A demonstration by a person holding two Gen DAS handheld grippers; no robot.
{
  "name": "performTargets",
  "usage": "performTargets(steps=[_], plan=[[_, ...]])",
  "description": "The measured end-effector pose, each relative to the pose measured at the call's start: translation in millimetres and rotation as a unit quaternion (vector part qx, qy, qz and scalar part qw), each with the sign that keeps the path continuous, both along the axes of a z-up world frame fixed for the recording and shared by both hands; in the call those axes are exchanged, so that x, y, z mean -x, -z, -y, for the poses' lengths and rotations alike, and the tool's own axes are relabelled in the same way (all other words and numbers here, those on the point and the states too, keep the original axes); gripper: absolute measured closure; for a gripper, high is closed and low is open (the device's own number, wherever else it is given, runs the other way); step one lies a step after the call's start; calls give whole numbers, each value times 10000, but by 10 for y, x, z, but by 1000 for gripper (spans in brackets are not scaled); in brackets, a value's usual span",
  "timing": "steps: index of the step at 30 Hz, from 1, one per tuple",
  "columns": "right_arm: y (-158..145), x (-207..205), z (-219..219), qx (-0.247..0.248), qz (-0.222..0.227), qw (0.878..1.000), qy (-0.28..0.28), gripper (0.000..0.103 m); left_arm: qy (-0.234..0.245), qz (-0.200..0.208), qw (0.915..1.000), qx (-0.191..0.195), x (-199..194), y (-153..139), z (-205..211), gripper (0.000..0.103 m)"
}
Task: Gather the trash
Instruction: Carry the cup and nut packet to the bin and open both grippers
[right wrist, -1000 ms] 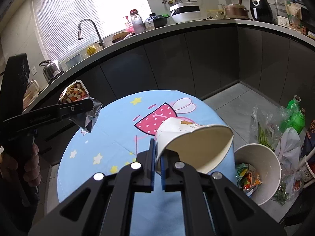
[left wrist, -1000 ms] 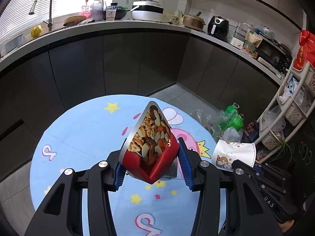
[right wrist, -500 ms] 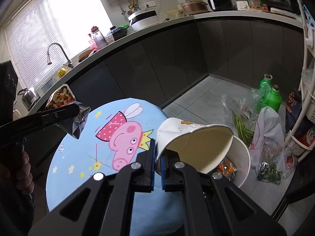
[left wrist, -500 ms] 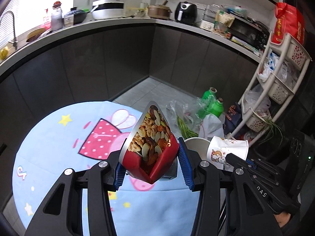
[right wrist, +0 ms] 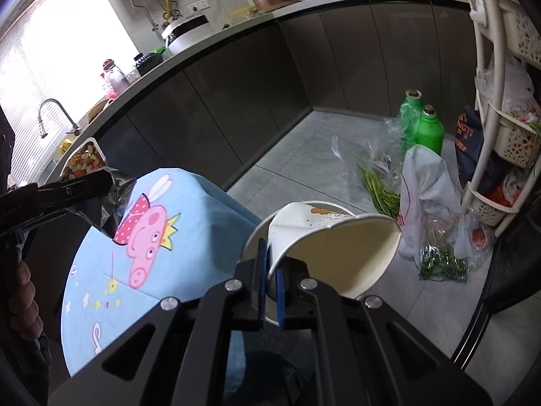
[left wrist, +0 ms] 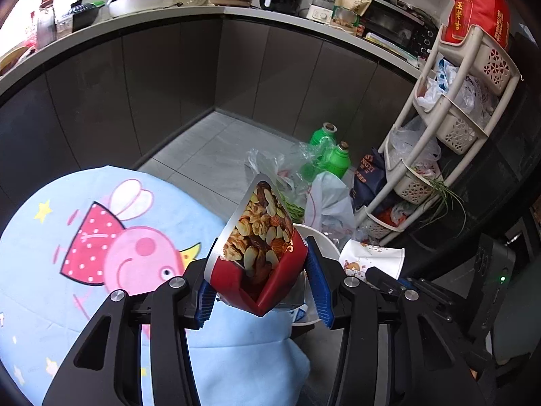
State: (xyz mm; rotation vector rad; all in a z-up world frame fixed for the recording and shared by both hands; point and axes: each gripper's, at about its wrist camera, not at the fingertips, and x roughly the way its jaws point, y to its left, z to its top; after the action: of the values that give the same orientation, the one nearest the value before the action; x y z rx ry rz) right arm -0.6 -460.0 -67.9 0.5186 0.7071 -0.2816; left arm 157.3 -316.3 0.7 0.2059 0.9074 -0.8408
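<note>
Your left gripper (left wrist: pixel 260 291) is clamped on a red snack bag (left wrist: pixel 258 250) printed with nuts and dried fruit; the blue pads press its two sides and the bag stands up between them, its silver edge on the left. It hangs over the right edge of the round table with the blue cartoon-pig cloth (left wrist: pixel 84 237), with the white trash bucket (left wrist: pixel 321 240) just behind and below it.

Your right gripper (right wrist: pixel 270 284) is pinched tight on the rim of a white paper cup (right wrist: pixel 338 247). The cup lies tipped on its side, its open mouth facing right and toward you, directly over the bucket (right wrist: pixel 252 240), whose rim shows to the left of the cup.

From the right wrist view, your left gripper (right wrist: pixel 84 186) shows at far left with the bag's silver back (right wrist: pixel 115 199) toward the camera, above the far left part of the cloth (right wrist: pixel 162 237).

On the floor beyond the bucket lie plastic bags of green vegetables (right wrist: pixel 378 186), two green bottles (right wrist: pixel 429 128) and a white tiered basket rack (left wrist: pixel 449 128) at right.
</note>
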Motion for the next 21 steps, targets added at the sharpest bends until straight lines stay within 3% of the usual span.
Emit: performTargets(steps=[12, 15, 16, 17, 18, 19, 21], plan=[[525, -230, 187, -291, -385, 9987, -168, 96, 615, -445, 9970, -118, 4, 394, 619, 58], [665, -333, 221, -347, -396, 9980, -339, 91, 703, -465, 9963, -186, -1, 484, 717, 55], [714, -371, 220, -336, -437, 9976, -415, 72, 720, -442, 9962, -199, 2, 503, 736, 50], [750, -397, 215, -300, -475, 9973, -471, 38, 736, -407, 9962, -217, 4, 523, 757, 38], [788, -419, 195, -187, -541, 9969, -531, 27, 701, -359, 9966, -241, 9, 527, 758, 31], [807, -429, 176, -91, -599, 9965, -573, 23, 627, -284, 9974, -226, 9, 529, 744, 20], [842, -421, 140, 22, -671, 9954, -690, 17, 513, -190, 9984, -150, 5, 512, 697, 13]])
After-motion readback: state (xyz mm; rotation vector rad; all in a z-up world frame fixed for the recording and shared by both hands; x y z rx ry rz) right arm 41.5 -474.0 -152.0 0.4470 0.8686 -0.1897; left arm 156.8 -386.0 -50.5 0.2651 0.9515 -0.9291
